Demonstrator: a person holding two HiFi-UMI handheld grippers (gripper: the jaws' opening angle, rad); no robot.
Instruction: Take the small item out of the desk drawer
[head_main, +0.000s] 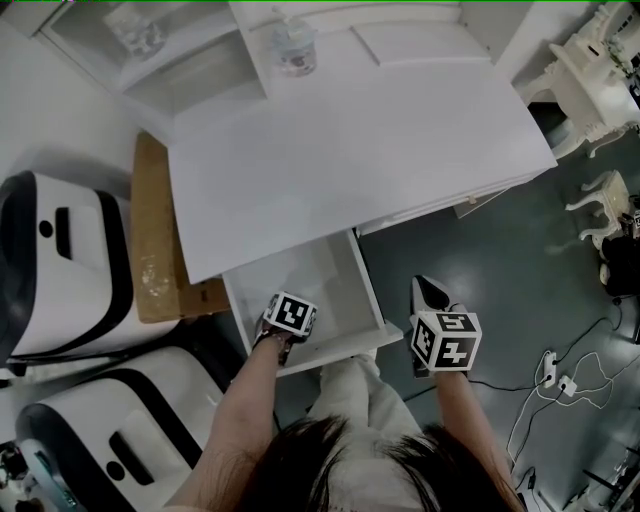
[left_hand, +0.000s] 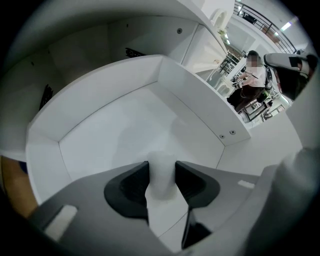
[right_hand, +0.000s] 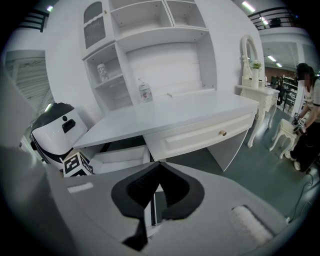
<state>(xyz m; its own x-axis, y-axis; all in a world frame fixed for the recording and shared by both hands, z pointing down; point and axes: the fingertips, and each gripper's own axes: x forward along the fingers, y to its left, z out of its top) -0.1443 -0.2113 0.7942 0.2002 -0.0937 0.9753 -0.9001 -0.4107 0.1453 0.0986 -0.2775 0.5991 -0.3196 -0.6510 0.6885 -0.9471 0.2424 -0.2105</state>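
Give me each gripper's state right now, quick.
Left gripper: closed on the small white cylindrical item inside the open white desk drawer.
Right gripper: closed, nothing between its jaws.

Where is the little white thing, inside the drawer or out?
Inside. The small white cylinder-shaped item sits between the left gripper pads, and the walls of the open white desk drawer stand all round it.
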